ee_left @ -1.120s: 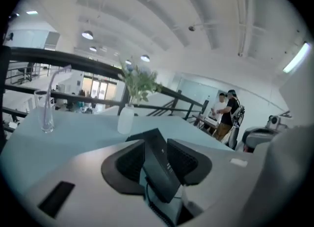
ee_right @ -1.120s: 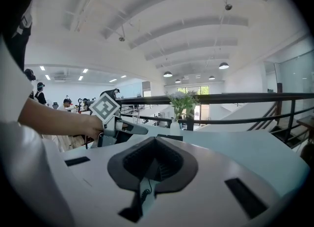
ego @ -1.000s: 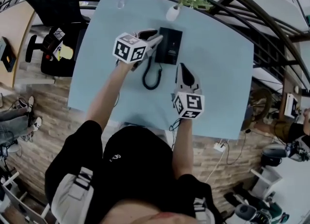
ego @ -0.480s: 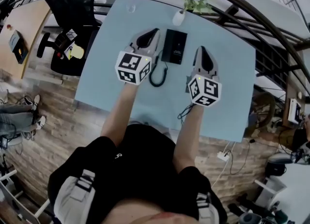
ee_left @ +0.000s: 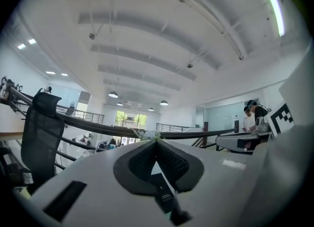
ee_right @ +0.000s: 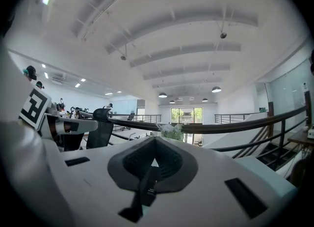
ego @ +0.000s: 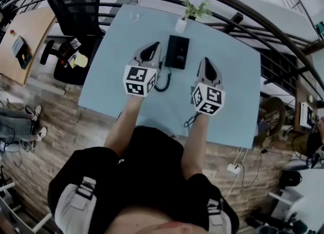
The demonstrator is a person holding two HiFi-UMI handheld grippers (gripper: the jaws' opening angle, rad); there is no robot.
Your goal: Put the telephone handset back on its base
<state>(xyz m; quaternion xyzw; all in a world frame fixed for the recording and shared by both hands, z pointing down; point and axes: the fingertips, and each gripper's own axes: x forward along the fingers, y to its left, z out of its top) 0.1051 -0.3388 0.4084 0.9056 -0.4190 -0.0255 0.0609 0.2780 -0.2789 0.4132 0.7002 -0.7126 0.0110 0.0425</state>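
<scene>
Pale blue bench [ego: 233, 101] in an open office, viewed from above.

Left hand-held gripper [ego: 151, 51]: jaws shut together with nothing between them, parked just left of the telephone. I judge it is standing off because the job looks done.

Coiled cord [ego: 163, 80]: lies slack on the bench, just right of that gripper's body.

Handset [ego: 172, 50]: appears seated lengthwise on its base [ego: 183, 54], forming one black block between the two grippers' tips. The seam is too small to confirm.

Vase [ego: 181, 24] with greenery: beyond the base, out of the working lane.

Right hand-held gripper [ego: 207, 66]: jaws closed and empty, just right of the base.

Count: two grippers, one handset, one base, one cord, one vase.
</scene>
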